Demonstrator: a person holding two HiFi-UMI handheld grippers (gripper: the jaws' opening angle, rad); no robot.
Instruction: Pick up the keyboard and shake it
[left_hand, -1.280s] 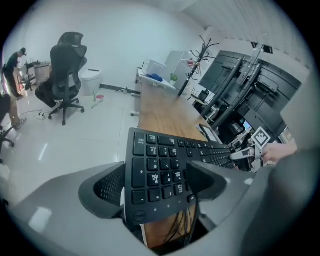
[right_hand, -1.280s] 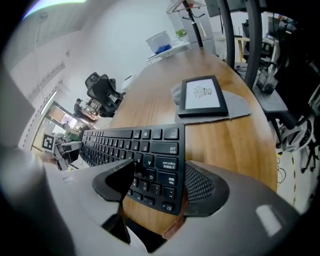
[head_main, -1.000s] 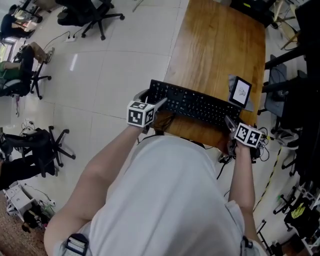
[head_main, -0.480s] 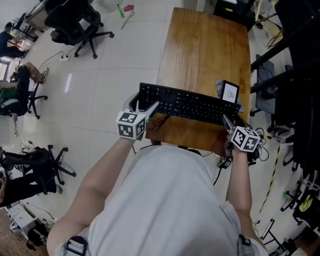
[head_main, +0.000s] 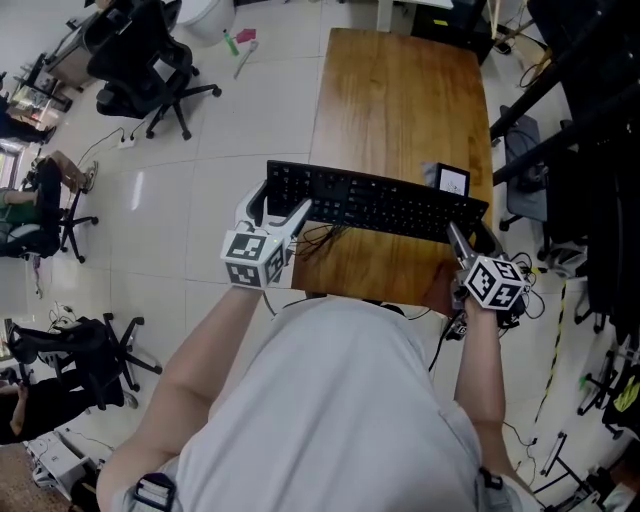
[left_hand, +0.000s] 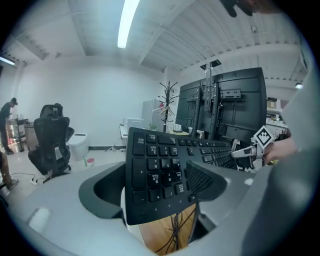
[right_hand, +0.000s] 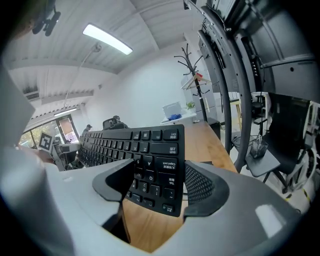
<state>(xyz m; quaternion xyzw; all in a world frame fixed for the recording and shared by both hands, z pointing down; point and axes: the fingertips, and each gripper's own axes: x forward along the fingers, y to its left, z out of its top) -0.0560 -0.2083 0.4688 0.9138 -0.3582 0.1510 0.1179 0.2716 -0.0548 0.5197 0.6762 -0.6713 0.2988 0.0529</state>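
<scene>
Left jaws: closed down onto the number-pad end of the keyboard. One jaw sits on the key face and the other behind the board. Only the short end edge is between them.

Right jaws: closed the same way on the opposite end, over the Tab and Caps Lock corner. The bite here is also shallow and near the edge.

Keyboard position: it spans between my two grippers, tilted up on its long edge with the keys facing me in both gripper views. It hangs above the near part of the wooden surface. Wood shows under its lower edge in both gripper views, so I judge it lifted clear, though the head view alone would not settle that.

Risks for the shake:
- Both holds are on the outer ends, with the smooth keycaps under one jaw of each. A sharp shake could let an end slide out, and the board would swing or drop onto the surface.
- If my two hands move out of step, the long board twists between the grips and levers one end loose.
- A dark cable trails beneath the left end. If it catches, it could jerk the board.
- A small screen on a stand sits just beyond the right end, so a wide swing could knock it over.
</scene>
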